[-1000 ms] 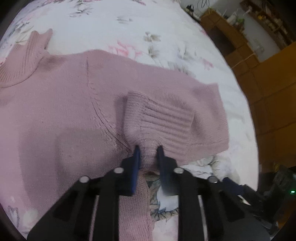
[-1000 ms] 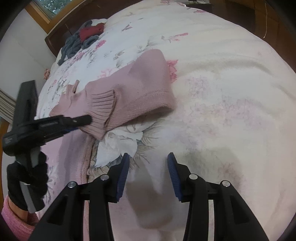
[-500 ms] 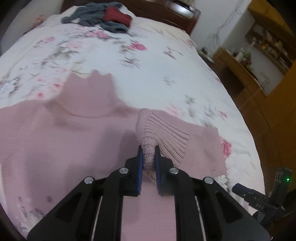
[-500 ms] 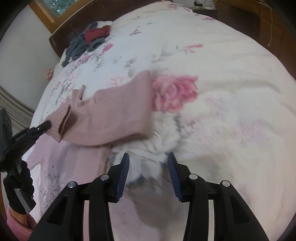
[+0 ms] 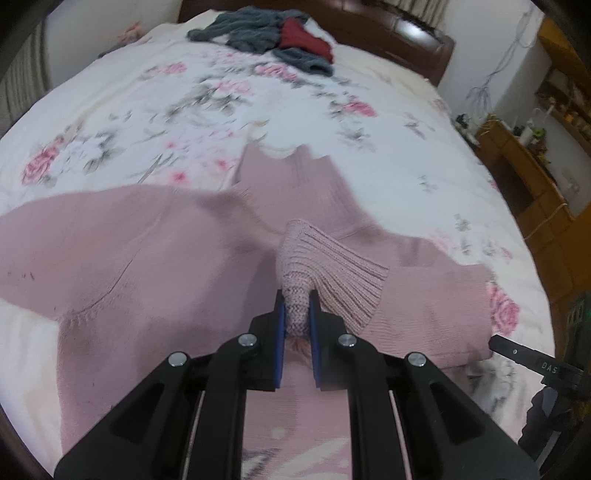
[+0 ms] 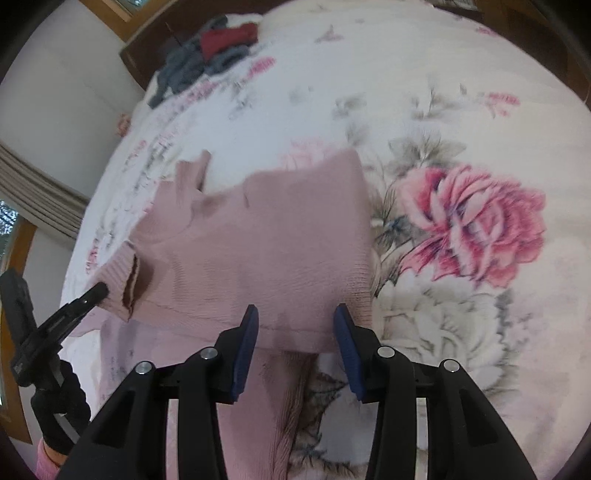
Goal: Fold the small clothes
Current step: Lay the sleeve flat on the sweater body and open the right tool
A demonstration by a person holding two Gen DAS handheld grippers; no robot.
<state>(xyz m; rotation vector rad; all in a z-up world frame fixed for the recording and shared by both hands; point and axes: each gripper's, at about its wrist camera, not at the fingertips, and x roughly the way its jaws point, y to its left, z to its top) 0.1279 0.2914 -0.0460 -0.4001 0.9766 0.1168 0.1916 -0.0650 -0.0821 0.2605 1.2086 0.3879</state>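
A dusty-pink knit sweater [image 5: 155,258] lies spread on the floral bedspread [image 5: 184,110], its turtleneck collar [image 5: 291,166] pointing away. My left gripper [image 5: 297,314] is shut on the ribbed sleeve cuff [image 5: 332,273], holding it lifted over the sweater's body. In the right wrist view the folded sleeve [image 6: 258,240] lies across the bed, and my right gripper [image 6: 295,325] hangs open just above its near edge, nothing between its fingers. The left gripper [image 6: 94,291] shows there at the far left, clamped on the cuff [image 6: 118,273].
A heap of grey and red clothes [image 5: 266,33] lies near the dark wooden headboard [image 5: 406,33]. Wooden furniture [image 5: 535,166] stands along the bed's right side. A gloved hand [image 6: 59,406] holds the left tool. Curtains [image 6: 33,192] hang at the left.
My left gripper has carried the cuff inward over the sweater's body, folding the sleeve across. My right gripper, still open, has moved up to the folded sleeve's near edge.
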